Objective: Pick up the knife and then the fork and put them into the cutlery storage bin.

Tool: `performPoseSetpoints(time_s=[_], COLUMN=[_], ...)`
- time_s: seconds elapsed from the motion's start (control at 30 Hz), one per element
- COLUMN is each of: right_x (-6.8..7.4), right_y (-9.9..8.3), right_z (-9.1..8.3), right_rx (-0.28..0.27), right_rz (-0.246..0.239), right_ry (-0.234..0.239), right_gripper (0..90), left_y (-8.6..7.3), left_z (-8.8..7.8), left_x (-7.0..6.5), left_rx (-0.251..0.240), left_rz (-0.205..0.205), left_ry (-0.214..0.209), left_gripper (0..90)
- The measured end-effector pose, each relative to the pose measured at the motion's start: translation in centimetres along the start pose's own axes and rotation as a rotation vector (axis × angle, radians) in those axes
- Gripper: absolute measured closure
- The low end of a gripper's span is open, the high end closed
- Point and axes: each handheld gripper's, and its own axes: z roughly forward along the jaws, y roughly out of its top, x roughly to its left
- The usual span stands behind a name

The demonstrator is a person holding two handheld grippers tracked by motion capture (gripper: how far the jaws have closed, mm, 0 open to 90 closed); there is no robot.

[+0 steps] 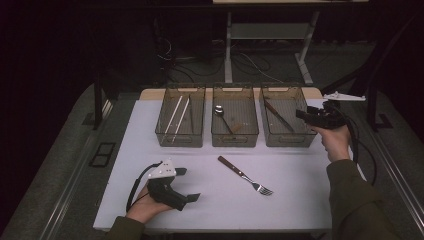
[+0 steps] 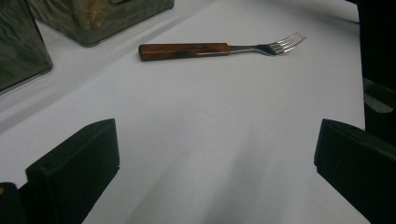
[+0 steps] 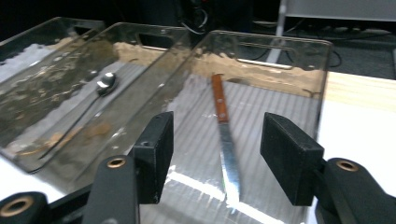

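A fork (image 1: 245, 176) with a wooden handle lies on the white table (image 1: 300, 200), tines toward the front right. My left gripper (image 1: 189, 184) rests near the front left edge, open and empty, with the fork (image 2: 219, 48) a little way ahead of my left gripper (image 2: 217, 158). My right gripper (image 1: 302, 115) hovers over the right bin (image 1: 289, 142), held from the right side. In the right gripper view my right gripper (image 3: 219, 135) stands open above a wooden-handled knife (image 3: 218, 100), which lies flat on the bin floor and touches neither pad.
Three clear bins stand in a row at the back of the table. The left bin (image 1: 181, 142) holds two pale sticks (image 1: 177, 114), the middle bin (image 1: 235, 142) a spoon (image 1: 223, 119). Table legs and cables lie beyond the far edge.
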Motion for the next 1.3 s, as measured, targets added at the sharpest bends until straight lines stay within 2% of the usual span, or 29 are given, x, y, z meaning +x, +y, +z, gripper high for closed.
performPoseSetpoints(time_s=[0.2,0.33,0.7,0.83,1.07,1.3], right_x=[1.6,2.6,5.1,5.9,7.5,9.1], right_y=[0.1,-0.1,-2.1,-2.6,-3.4,-3.9], right_z=[-0.9,-1.5,-2.6,-2.9,-2.7,-1.6], right_rx=[0.007,0.011,0.015,0.028,0.072,0.124], right_rz=[-0.046,-0.056,-0.098,-0.097,-0.132,-0.159], right_ry=[0.056,0.099,0.163,0.206,0.246,0.289], right_gripper=[37.5,36.1,35.1,34.8,33.5,32.8], left_y=[0.0,0.0,0.0,0.0,0.0,0.0], left_z=[0.0,0.0,0.0,0.0,0.0,-0.1], left_x=[0.0,0.0,-0.1,-0.1,-0.2,-0.1], left_rx=[0.0,-0.002,-0.001,0.0,0.003,0.004], left_rz=[-0.001,-0.003,0.0,0.004,0.012,0.015], left_ry=[0.001,0.004,0.004,0.006,0.008,0.009], left_gripper=[0.0,0.0,0.0,0.0,0.0,0.0])
